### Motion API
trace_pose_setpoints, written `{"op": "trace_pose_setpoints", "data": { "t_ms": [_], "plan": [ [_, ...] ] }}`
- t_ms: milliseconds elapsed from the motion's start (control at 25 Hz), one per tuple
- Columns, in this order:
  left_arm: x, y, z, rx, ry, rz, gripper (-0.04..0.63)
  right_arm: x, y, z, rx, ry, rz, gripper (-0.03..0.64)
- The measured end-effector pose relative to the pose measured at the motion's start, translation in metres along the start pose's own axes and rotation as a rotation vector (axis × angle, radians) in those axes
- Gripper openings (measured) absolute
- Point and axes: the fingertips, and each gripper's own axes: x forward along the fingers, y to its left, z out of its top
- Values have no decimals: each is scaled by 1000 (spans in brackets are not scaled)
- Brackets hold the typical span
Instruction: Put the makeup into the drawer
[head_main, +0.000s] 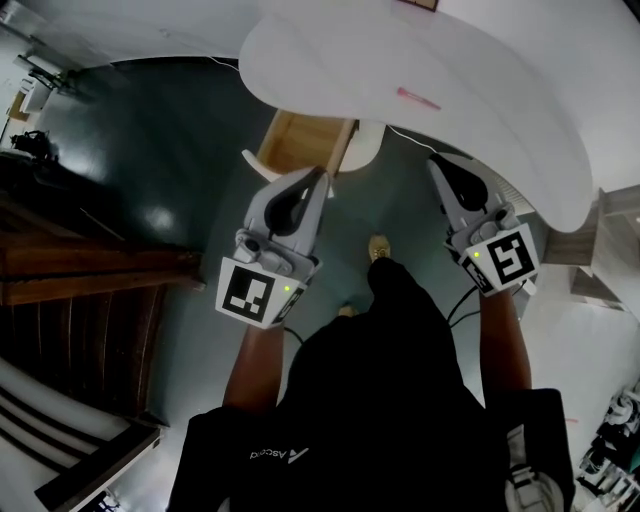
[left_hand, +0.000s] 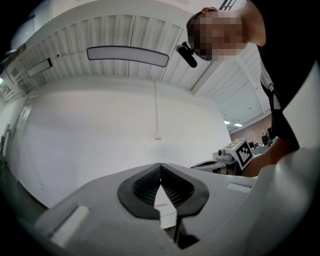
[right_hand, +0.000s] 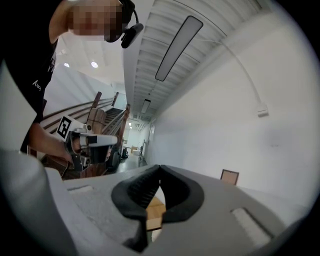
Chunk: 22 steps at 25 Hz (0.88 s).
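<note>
A small pink makeup item (head_main: 418, 98) lies on the white table (head_main: 330, 60) ahead of me; in the left gripper view it is a thin pink streak (left_hand: 161, 205) below the jaw tips. An open wooden drawer (head_main: 300, 140) sticks out under the table's near edge, and a piece of it (right_hand: 152, 212) shows in the right gripper view. My left gripper (head_main: 318, 178) is shut and empty, its tips just in front of the drawer. My right gripper (head_main: 437, 165) is also shut and empty, held below the table edge, right of the drawer.
The dark glossy floor (head_main: 150, 160) lies below. A dark wooden staircase (head_main: 80, 300) runs along the left. My shoe (head_main: 379, 247) shows between the grippers. A framed board (right_hand: 229, 176) leans at the white wall.
</note>
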Motion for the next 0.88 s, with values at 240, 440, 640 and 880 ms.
{"op": "trace_pose_setpoints", "data": {
  "t_ms": [240,440,640,880],
  "plan": [
    [66,31,-26,10,43,26,11,40,-76,-29,-42,51,3,3],
    [122,51,-47,8,72,56,11,73,-126,-67,-93,154,45,3],
    [166,66,-61,18,81,70,11,100,-164,-103,-125,240,86,3],
    [202,86,-85,13,98,78,11,127,-190,-157,-132,383,126,3]
  ]
}}
